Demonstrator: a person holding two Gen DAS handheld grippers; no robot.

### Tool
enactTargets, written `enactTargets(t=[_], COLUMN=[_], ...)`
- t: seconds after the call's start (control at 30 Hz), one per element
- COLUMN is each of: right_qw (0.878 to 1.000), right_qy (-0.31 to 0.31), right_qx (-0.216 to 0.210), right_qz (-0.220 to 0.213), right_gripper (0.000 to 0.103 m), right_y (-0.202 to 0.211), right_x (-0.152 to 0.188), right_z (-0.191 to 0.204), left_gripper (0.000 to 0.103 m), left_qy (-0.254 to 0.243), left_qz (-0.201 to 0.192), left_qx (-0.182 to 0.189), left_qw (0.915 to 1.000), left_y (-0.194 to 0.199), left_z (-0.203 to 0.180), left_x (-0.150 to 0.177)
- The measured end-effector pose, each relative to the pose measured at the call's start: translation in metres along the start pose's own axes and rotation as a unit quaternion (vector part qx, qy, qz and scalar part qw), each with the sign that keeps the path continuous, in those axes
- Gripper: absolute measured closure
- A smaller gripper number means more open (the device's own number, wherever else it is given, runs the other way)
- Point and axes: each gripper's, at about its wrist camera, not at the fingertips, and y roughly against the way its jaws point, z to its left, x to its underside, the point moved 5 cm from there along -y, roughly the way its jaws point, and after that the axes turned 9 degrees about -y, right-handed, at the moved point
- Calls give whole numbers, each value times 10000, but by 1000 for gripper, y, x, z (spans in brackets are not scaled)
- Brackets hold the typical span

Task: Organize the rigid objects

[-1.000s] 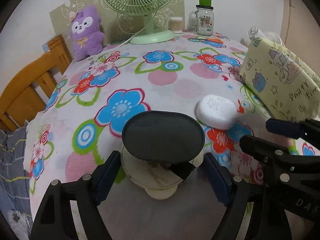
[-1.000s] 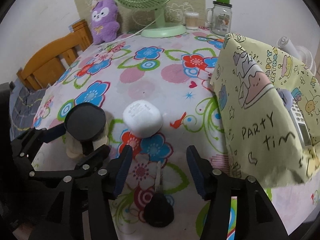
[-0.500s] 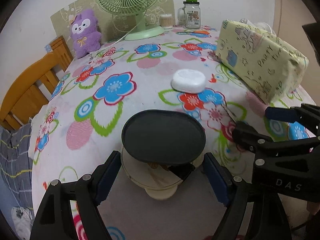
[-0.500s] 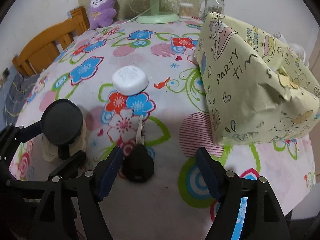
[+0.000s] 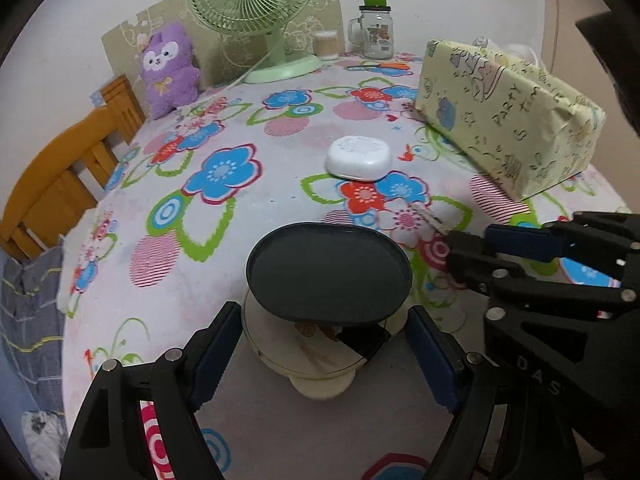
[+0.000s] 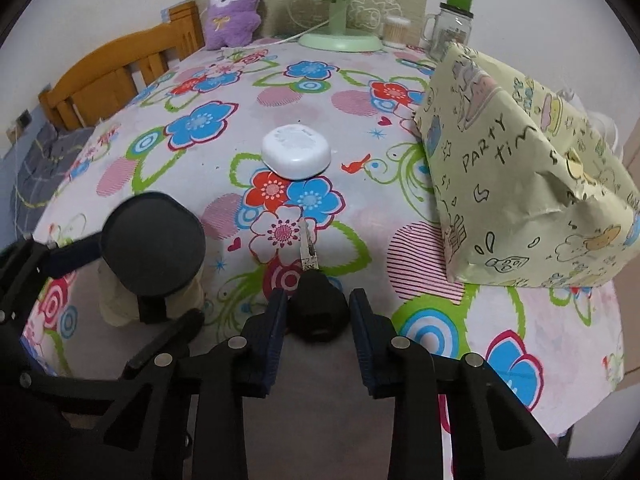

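right gripper (image 6: 318,320) sat low at the near table edge, jaws closing around the black key head (image 6: 318,312); pads looked just at its sides, firm contact hard to tell. the key's metal blade (image 6: 308,246) pointed away over the flowered tablecloth (image 6: 240,80). left gripper (image 5: 324,348) stood wide, jaws either side of a cream round-based object (image 5: 308,356) with a dark oval lid (image 5: 329,272) raised over it; pads were apart from it, not pressing. in the right wrist view this same lidded thing stood left of the key, near the left table edge, with the left gripper's arm beside it.

beyond the key, a white rounded case (image 6: 296,152) lay mid-table, well apart from both claws, open cloth all around it. to the right a yellow paper-wrapped box (image 6: 520,168) took up the right side, its near corner close to the table's right edge. bare cloth lay open on the left half of the table back to the far edge.

far edge: purple plush (image 5: 170,68), green fan (image 5: 256,12), cotton-swab tub (image 5: 328,44), glass jar with green lid (image 5: 376,28). wooden chair (image 5: 60,172) stood off the left edge.
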Motion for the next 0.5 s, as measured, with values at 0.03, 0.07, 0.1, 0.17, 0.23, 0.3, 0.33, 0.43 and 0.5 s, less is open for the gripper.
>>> enactTargets(t=[0.03, 0.07, 0.1, 0.17, 0.23, 0.3, 0.33, 0.43, 0.5], right_qw=[10000, 10000, 10000, 10000, 9999, 9997, 9996, 9991, 9986], right_qy=[-3, -22, -23, -33, -56, -97, -109, -145, -147], right_qx=[-23, -47, -49, -60, -125, -188, -218, -322, -433], right_qz=[19, 13, -1, -50, -72, -120, -152, -240, -248], right_gripper=[69, 69, 69, 69, 69, 69, 69, 69, 69], right_y=[0, 1, 1, 5, 9, 14, 16, 25, 31], right_x=[-1, -1, -1, -3, -6, -10, -12, -19, -21], right_z=[0, -1, -1, -1, -3, -5, -5, -7, -7], left_gripper=[19, 19, 19, 19, 19, 19, 19, 19, 19], left_qy=[6, 16, 23, 53, 52, 9, -4, -29, -12], left_qz=[-1, 12, 13, -3, -15, -6, 4, 24, 27], left_qx=[14, 18, 14, 18, 26, 21, 39, 84, 97], left_qw=[10000, 10000, 10000, 10000, 10000, 10000, 10000, 10000, 9999], left_y=[0, -1, -1, -1, 0, -1, -1, -2, -2], left_z=[-1, -1, -1, -1, -2, -4, -6, -10, -12], left_x=[0, -1, -2, -4, -7, -10, -11, -15, -19])
